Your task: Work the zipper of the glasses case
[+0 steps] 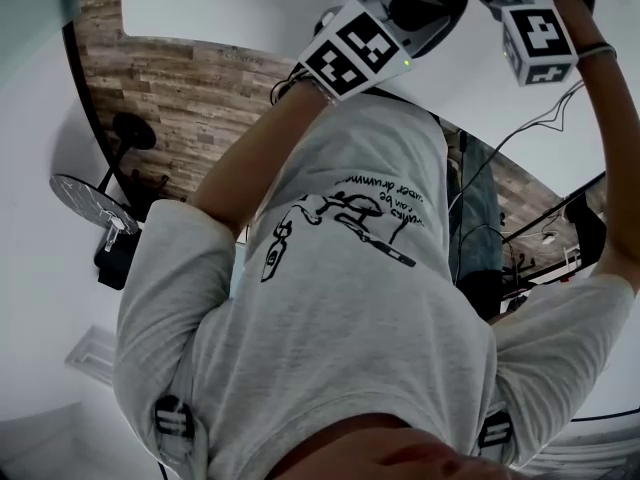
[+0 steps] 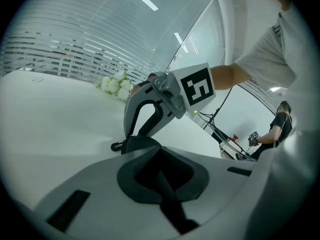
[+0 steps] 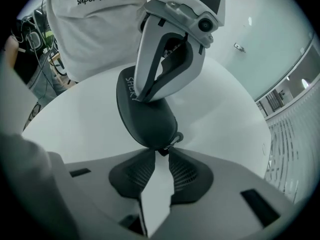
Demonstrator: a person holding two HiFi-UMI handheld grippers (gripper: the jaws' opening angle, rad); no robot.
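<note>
A dark zip-up glasses case [image 3: 146, 118] hangs over the round white table [image 3: 70, 126]. My left gripper [image 3: 143, 97] comes at it from above and is shut on its upper end. In the left gripper view the case [image 2: 141, 145] shows just past that gripper's own pads [image 2: 131, 176], which hold dark material. My right gripper [image 3: 161, 153] points steeply down, its fingertips pinched on the small zipper pull [image 3: 172, 138] at the case's lower end. From the left gripper view the right gripper [image 2: 131, 134] reaches the case from above. In the head view both marker cubes [image 1: 350, 48] sit near the top edge.
The person's white printed T-shirt [image 1: 340, 298] fills the head view. White flowers [image 2: 116, 84] stand at the table's far side. Another person [image 2: 277, 129] works by cables in the background. A black stand [image 1: 120, 168] is on the wood floor [image 1: 190, 98].
</note>
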